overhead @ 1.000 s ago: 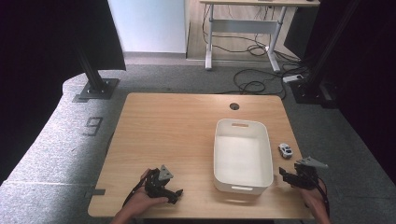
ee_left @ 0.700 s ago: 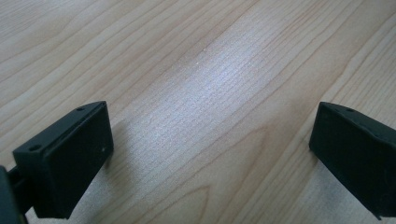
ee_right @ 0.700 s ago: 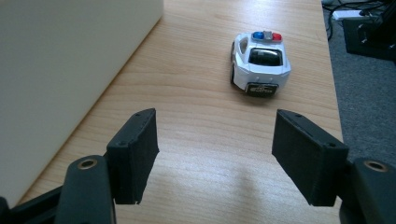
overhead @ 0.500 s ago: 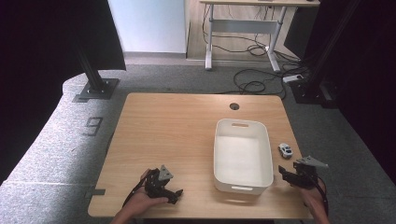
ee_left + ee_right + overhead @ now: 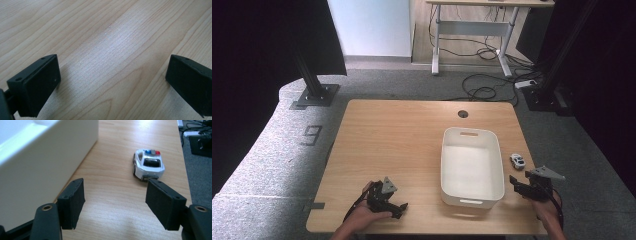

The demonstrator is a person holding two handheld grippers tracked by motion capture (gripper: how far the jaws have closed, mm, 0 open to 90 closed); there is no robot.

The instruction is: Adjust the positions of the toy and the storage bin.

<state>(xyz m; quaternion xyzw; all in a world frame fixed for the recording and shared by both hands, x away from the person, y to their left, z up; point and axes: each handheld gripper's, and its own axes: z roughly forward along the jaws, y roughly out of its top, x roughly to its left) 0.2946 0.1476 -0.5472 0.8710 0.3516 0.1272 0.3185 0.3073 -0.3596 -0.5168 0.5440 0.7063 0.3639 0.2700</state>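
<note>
Right gripper (image 5: 113, 205) is hanging spread and empty at lower centre of its view, facing the toy police car (image 5: 148, 164) beside the white bin (image 5: 45, 157); left gripper (image 5: 112, 85) is spread over bare table (image 5: 107, 37).

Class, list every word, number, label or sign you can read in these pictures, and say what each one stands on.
"9": a grey numeral on the floor mat left of the table.
Toy police car: no lettering readable on its body or roof lights.
White bin: no label visible.
</note>
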